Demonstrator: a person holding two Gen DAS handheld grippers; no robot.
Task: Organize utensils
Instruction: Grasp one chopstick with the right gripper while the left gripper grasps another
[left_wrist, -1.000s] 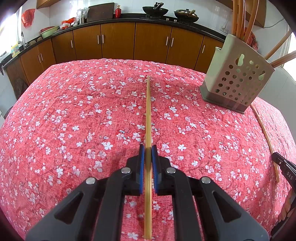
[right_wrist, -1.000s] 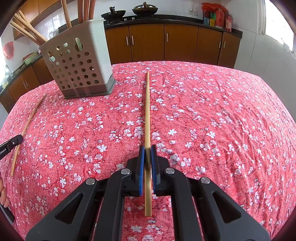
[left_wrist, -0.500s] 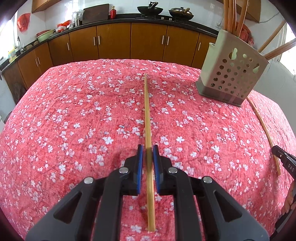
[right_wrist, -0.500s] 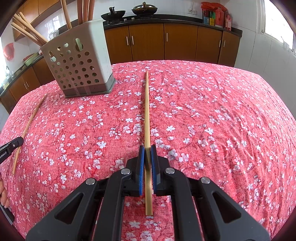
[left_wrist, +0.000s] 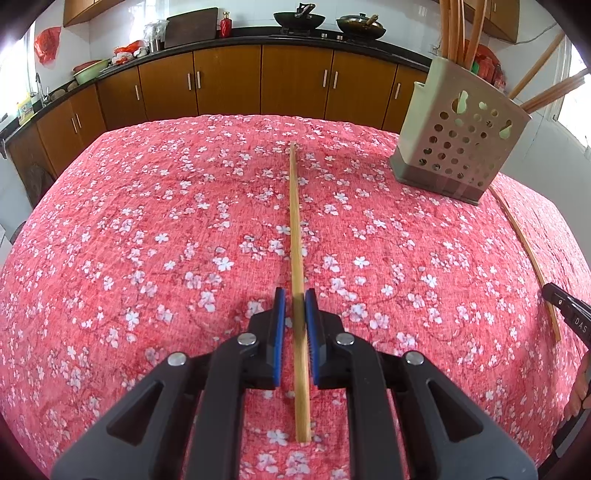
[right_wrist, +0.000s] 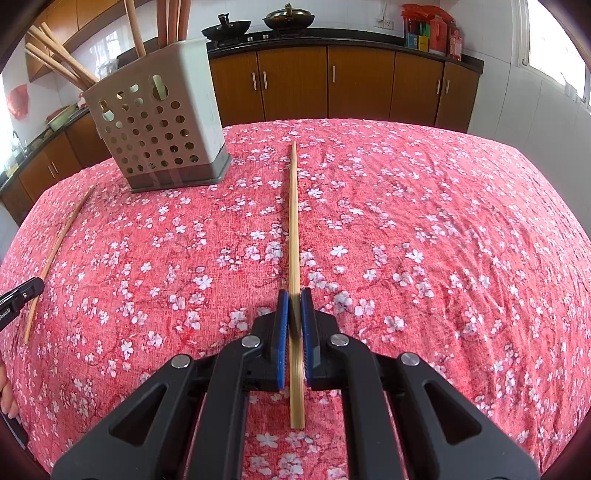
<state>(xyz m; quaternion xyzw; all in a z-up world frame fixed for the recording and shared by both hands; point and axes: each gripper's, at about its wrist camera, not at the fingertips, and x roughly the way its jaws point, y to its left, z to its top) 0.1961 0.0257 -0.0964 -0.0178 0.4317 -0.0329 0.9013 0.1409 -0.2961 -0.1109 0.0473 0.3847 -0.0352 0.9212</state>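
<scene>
My left gripper (left_wrist: 294, 295) is shut on a long bamboo chopstick (left_wrist: 295, 229) that points away from me, lifted over the red floral tablecloth (left_wrist: 147, 240). My right gripper (right_wrist: 294, 295) is shut on another bamboo chopstick (right_wrist: 293, 221), also pointing forward above the cloth. A beige perforated utensil holder (left_wrist: 458, 147) with several chopsticks in it stands at the far right in the left wrist view, and at the far left in the right wrist view (right_wrist: 159, 129). The chopstick in the right gripper also shows at the right edge of the left wrist view (left_wrist: 524, 251).
The table is ringed by brown kitchen cabinets (left_wrist: 258, 85) and a dark counter with woks (left_wrist: 299, 16). The left gripper's tip (right_wrist: 18, 295) and its chopstick (right_wrist: 55, 251) show at the left edge of the right wrist view. A window (right_wrist: 554, 48) is at the right.
Both grippers have drifted slightly toward the utensil holder and risen a little, each still holding its chopstick. The holder looks a bit nearer in both views.
</scene>
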